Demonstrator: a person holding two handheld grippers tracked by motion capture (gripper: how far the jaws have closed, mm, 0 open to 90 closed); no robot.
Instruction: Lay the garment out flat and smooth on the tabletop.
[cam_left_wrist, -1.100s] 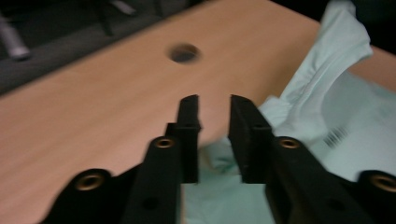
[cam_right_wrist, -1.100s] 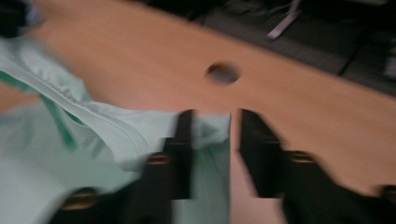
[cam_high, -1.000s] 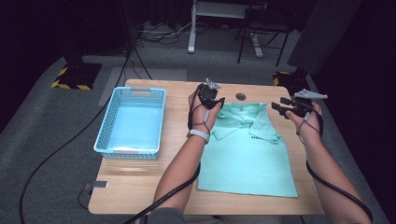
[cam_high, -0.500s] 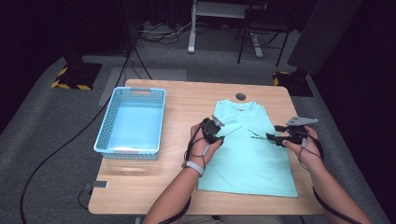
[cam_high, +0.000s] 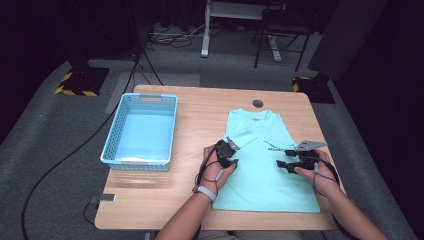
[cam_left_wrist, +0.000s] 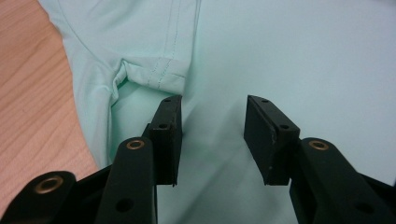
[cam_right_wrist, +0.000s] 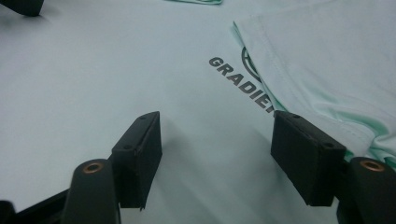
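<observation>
In the high view, the mint shirt (cam_high: 267, 165) lies flat on the bench (cam_high: 200, 115), sleeves folded inward, and both tongs hang low over its middle, probably to start the next fold. In the left gripper view, the left tongs (cam_left_wrist: 212, 135) stand apart, empty, beside a folded sleeve (cam_left_wrist: 154, 70). In the right gripper view, the right tongs (cam_right_wrist: 217, 158), just opening, hold nothing above the printed lettering (cam_right_wrist: 240, 86).

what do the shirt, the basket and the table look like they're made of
Shirt: thin knit fabric, maybe synthetic; smooth matte mint surface, stitched hems, soft creases at the folded sleeve.
Basket: likely moulded plastic; light blue, evenly perforated walls, faint sheen.
Table: wood or wood-look laminate, can't tell which; pale grain lines, smooth flat top.
</observation>
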